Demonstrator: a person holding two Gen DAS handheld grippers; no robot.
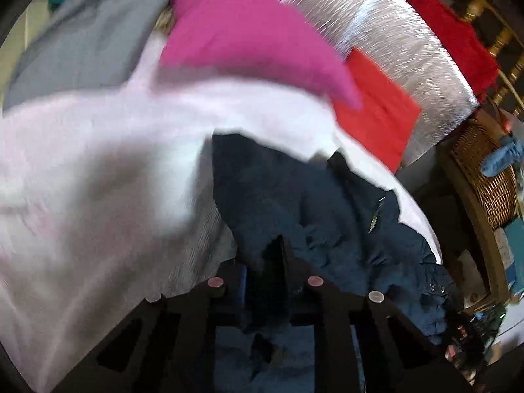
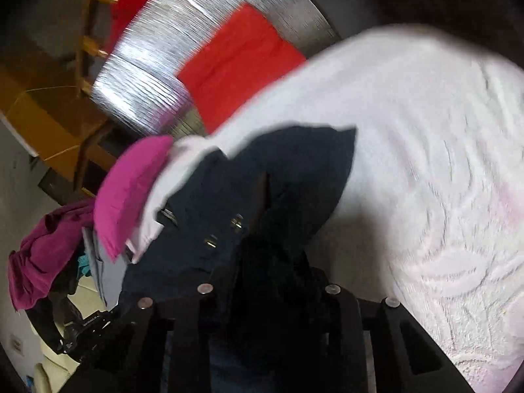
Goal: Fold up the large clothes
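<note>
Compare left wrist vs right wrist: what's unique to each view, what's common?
Left wrist only: a wicker basket at the right edge with a light blue item on it, and a grey garment at top left.

Right wrist only: a maroon garment heaped at lower left, a yellow wooden frame, and brass buttons on the navy garment.

Both: the navy garment pinched in each view's tongs, the white bedspread, the pink cloth, the red cloth and the silver mat.
</note>
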